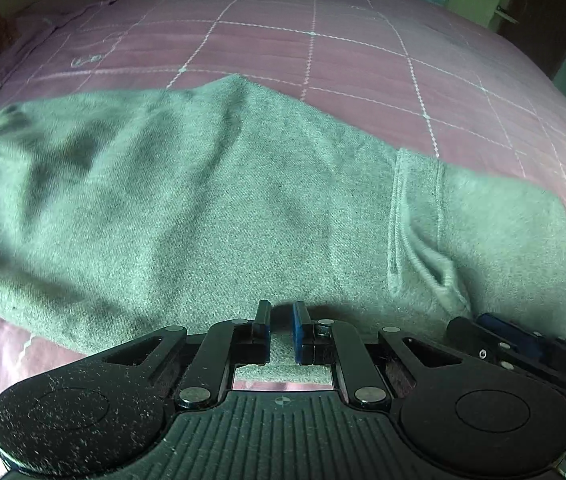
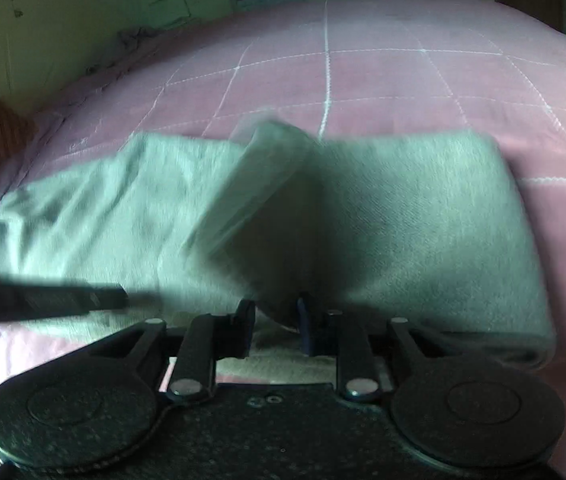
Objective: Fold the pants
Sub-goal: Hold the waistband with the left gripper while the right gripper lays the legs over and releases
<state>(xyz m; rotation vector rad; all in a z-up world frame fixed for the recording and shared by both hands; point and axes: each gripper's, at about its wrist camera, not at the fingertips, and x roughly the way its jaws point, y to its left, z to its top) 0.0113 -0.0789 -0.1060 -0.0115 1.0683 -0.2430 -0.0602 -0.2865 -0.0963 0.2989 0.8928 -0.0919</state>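
Pink quilted bed (image 1: 323,52), green walls behind. Grey-green pants (image 1: 211,200) lie across the near edge, prob. folded lengthwise w/ a flap mid-flop. Left claw (image 1: 281,330) pinched narrow on the hem; right claw (image 2: 275,328) partly open, cloth between. Cross-folds left.
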